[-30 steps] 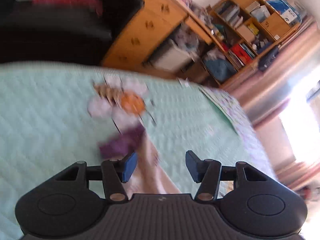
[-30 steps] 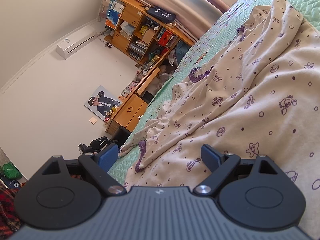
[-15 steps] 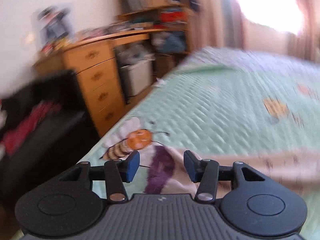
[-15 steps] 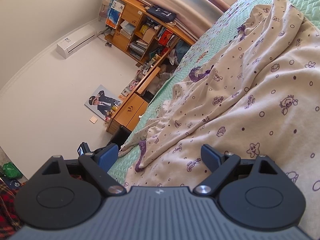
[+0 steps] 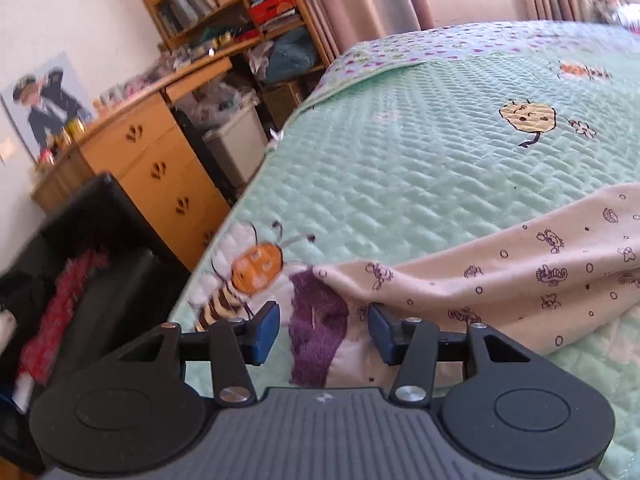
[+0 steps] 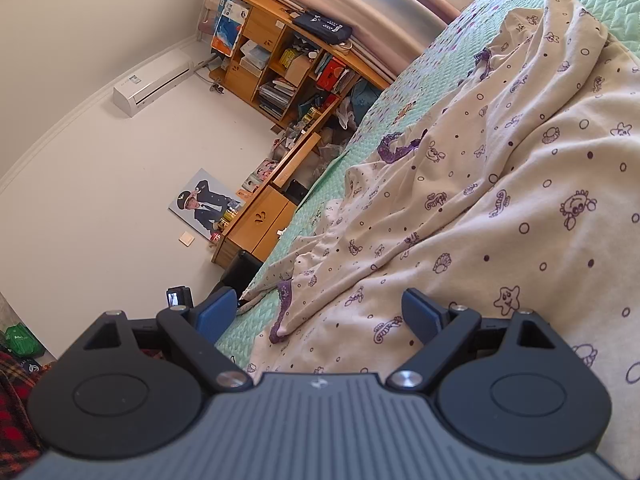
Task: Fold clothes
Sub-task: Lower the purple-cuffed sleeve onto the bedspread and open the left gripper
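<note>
The cream printed garment (image 6: 500, 184) lies rumpled across the green quilted bedspread (image 5: 420, 152), one purple cuff (image 5: 316, 320) near the bed's edge facing the wooden drawers (image 5: 160, 184). The left gripper (image 5: 323, 330) straddles this cuff, jaws half open, pads not pressing, probably lining up a pinch. The right gripper (image 6: 316, 314), jaws wide, holds nothing, low over the cloth near the same edge. The garment's overall outline is cut off and lost in folds.
</note>
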Available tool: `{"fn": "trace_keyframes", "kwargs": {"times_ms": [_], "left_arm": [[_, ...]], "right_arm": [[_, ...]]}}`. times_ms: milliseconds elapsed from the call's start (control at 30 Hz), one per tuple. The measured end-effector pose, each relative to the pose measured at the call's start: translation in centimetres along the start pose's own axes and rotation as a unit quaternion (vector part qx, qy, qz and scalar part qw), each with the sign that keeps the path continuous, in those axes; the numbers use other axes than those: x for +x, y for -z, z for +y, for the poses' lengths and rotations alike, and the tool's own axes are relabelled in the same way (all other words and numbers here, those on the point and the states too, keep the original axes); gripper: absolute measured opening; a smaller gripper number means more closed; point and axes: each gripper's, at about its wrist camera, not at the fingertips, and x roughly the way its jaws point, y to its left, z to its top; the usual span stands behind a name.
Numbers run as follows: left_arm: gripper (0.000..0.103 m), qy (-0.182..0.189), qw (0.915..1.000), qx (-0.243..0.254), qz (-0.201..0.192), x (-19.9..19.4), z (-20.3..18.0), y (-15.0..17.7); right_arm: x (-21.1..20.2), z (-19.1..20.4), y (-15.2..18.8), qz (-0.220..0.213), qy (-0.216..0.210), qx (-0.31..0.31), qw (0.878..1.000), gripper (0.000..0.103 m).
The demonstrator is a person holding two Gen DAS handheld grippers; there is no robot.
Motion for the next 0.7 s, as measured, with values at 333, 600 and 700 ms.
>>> {"fn": "trace_keyframes", "kwargs": {"times_ms": [333,600,700], "left_arm": [[0.054,0.031,0.9993,-0.003,0.023,0.7,0.2,-0.6],[0.038,0.049,0.9981,0.005,0.036,1.1,-0.2,-0.7],[0.035,0.054,0.9977,0.006,0.04,1.2,-0.2,-0.8]], "right_arm": [[-0.1,-0.2,-0.1,0.0,-0.003,0.001,1.0,0.09],[-0.1,-0.2,-0.1,-0.001,-0.006,0.003,1.0,0.09],[-0.1,-0.2,-0.2,-0.001,-0.006,0.003,1.0,0.09]]}}
